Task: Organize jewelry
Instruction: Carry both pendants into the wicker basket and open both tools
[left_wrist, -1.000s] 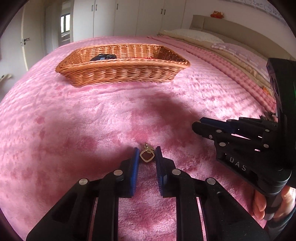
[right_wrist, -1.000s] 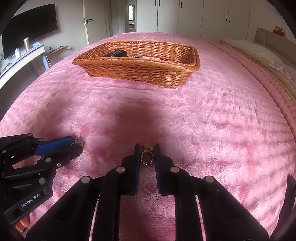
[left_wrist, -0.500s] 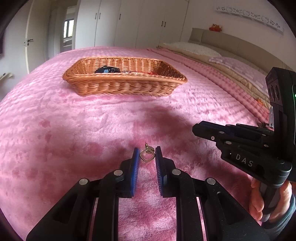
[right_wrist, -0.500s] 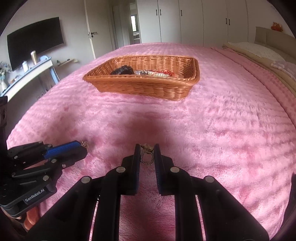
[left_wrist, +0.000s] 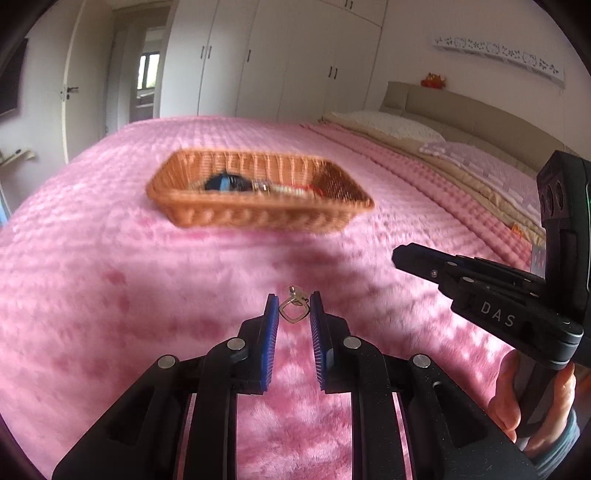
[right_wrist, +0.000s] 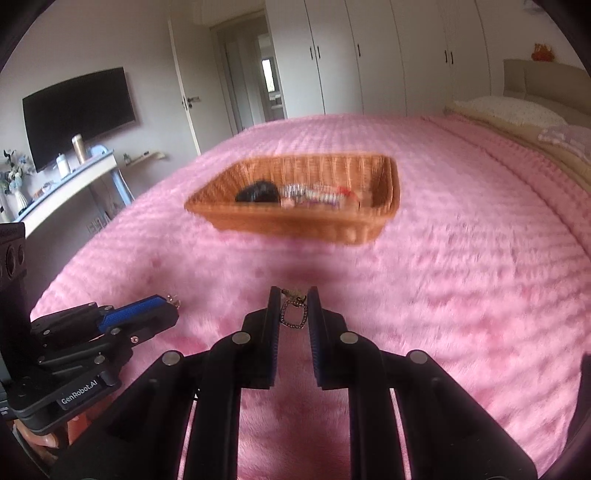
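2 earrings in transit, 1 pinched in each gripper, basket ahead.

A pale metal square earring (left_wrist: 293, 311) sits clamped between the blue pads of the left gripper (left_wrist: 293, 314), and a darker studded square earring (right_wrist: 293, 314) hangs pinched in the narrow gap of the right gripper (right_wrist: 292, 312); both are held clear above the pink bedspread (left_wrist: 110, 295). The wicker basket (left_wrist: 258, 218) stands well ahead on the bed, already holding a dark object and a few blurred trinkets. The step in hand looks like the carry. Next, each gripper needs to travel forward over the basket rim, then part its pads so the earring drops inside rather than onto the plush.
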